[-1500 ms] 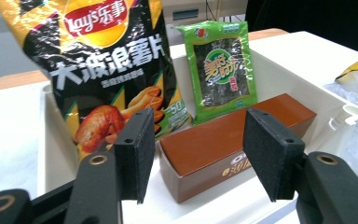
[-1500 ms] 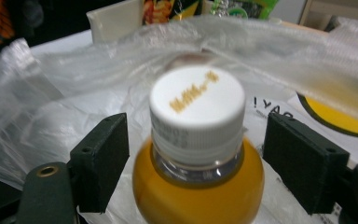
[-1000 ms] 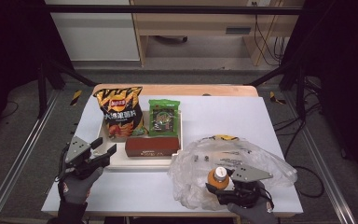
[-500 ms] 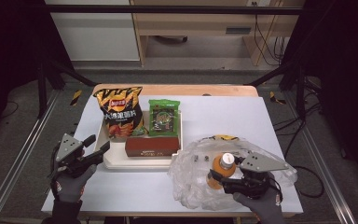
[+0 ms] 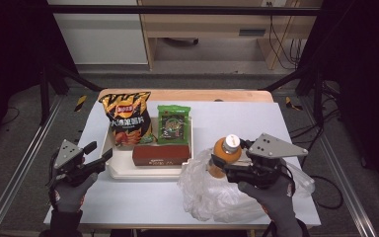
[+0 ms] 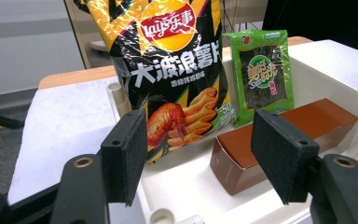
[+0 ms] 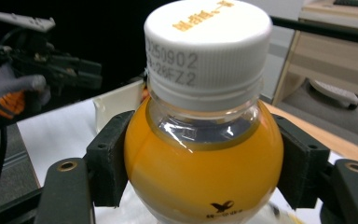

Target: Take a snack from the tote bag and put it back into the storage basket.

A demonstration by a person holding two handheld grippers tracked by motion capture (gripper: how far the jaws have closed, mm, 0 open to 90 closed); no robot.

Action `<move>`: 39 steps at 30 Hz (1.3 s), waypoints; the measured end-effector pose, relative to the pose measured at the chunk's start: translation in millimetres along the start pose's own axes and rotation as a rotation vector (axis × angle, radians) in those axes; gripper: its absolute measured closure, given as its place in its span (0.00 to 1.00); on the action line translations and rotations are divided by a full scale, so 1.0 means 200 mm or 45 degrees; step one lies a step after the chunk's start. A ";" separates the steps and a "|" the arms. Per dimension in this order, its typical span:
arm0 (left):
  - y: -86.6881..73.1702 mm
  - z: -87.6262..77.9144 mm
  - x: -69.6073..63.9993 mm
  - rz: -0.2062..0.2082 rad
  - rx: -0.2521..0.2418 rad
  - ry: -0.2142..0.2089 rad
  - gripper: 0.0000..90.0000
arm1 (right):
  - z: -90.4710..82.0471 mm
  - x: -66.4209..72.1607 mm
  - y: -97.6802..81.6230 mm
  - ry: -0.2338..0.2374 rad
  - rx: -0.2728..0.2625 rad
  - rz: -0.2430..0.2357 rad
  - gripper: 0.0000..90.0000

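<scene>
An orange juice bottle (image 5: 224, 153) with a white cap is held upright above a crumpled clear plastic bag (image 5: 212, 200) at the table's front right. My right gripper (image 5: 221, 168) is shut on it, and in the right gripper view the pads press on both sides of the bottle (image 7: 200, 177) below the neck. My left gripper (image 5: 100, 152) hovers open at the front left, beside the white tray (image 5: 128, 173). In the left gripper view its jaws (image 6: 209, 163) stand wide apart with nothing between them, facing the tray.
On the tray stand a black and yellow chips bag (image 5: 126, 118) and a green seaweed packet (image 5: 173, 123), with a brown box (image 5: 160, 154) lying in front. The white table (image 5: 237, 118) has dark frame legs and cables around it.
My right gripper has lifted the bottle up out of the plastic bag. The left gripper has drifted slightly down and left, staying open.
</scene>
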State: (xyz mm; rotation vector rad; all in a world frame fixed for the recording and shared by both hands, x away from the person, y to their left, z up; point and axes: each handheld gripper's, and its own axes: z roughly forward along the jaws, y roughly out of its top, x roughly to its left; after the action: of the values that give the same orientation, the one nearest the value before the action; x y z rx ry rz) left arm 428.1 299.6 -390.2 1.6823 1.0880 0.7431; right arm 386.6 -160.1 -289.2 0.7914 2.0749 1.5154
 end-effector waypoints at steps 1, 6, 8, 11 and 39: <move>0.00 0.00 0.00 -0.004 -0.003 0.002 0.40 | 0.01 0.01 0.02 0.005 -0.006 -0.002 0.35; 0.00 -0.02 0.02 -0.018 -0.015 0.011 0.40 | 0.10 0.05 0.11 0.031 -0.023 -0.015 0.35; 0.01 -0.03 0.03 -0.020 -0.020 0.017 0.40 | 0.16 0.07 0.13 0.050 -0.017 -0.017 0.35; 0.01 -0.04 0.04 -0.024 -0.029 0.029 0.40 | 0.25 0.11 0.14 0.088 0.002 -0.017 0.35; 0.01 -0.06 0.06 -0.023 -0.044 0.040 0.40 | 0.78 0.43 -0.31 0.267 0.314 -0.031 0.34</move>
State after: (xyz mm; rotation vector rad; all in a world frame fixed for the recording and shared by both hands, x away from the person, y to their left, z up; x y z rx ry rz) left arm 424.2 313.9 -383.9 1.6344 1.1045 0.7747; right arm 414.7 -7.3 -397.2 0.7164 2.4519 1.3978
